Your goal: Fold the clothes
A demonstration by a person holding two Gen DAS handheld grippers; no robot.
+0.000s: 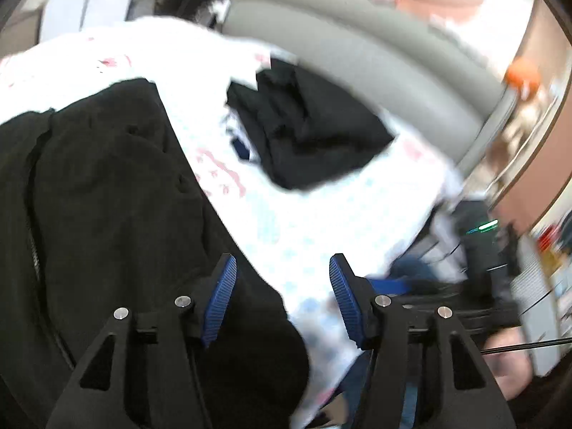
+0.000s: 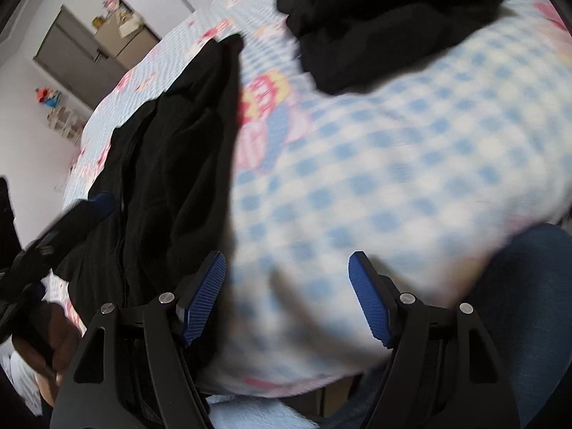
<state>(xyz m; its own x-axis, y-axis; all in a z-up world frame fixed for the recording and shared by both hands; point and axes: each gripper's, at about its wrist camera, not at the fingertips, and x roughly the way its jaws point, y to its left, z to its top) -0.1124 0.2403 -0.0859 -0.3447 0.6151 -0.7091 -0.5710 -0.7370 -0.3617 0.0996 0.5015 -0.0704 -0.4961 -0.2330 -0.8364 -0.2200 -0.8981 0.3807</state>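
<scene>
While both tongs gape empty, left gripper [image 1: 282, 268] and right gripper [image 2: 287, 264] hover over bedsheet [image 2: 393, 164], jacket [image 1: 107, 186] at left.

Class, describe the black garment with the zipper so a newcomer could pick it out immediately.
Start from the blue-checked bedsheet covering the bed. Two black garments lie on it. The black zippered jacket is the larger, spread-out one nearest the grippers; the small black bundle lies farther away.

bright, even daylight in both views, with no hard shadows. heavy motion blur smears the checked bedsheet [image 2: 375, 164] and the room toward 3 o'clock on the left wrist view. fisheye bending and dark vignetting ring every edge; the sheet glares white toward 11 o'clock there.
</scene>
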